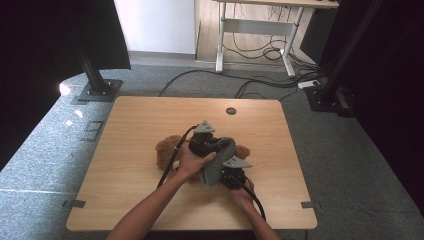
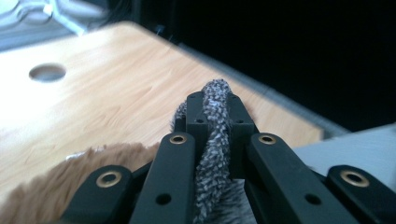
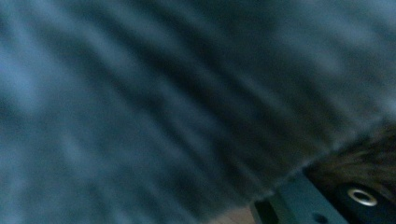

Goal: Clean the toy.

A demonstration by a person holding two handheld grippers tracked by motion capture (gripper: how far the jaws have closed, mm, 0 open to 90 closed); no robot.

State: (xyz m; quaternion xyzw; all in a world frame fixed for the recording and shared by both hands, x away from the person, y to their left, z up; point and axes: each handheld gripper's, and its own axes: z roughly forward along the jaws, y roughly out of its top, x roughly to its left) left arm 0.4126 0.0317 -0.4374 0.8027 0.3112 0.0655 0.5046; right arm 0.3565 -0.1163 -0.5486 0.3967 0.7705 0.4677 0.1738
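Note:
A brown plush toy lies in the middle of the wooden table. A grey fuzzy cloth is draped over its right part. My left gripper sits above the toy and is shut on a fold of that grey cloth, which stands pinched between the black fingertips. The toy's brown fur shows at the lower left of the left gripper view. My right gripper is at the cloth's near end. In the right gripper view the blurred grey cloth hangs close over the lens and hides the pads.
A round hole sits near the table's far edge, also seen as a hole in the left gripper view. Black stand bases rest on the carpet beyond the table, with cables and a desk frame farther back.

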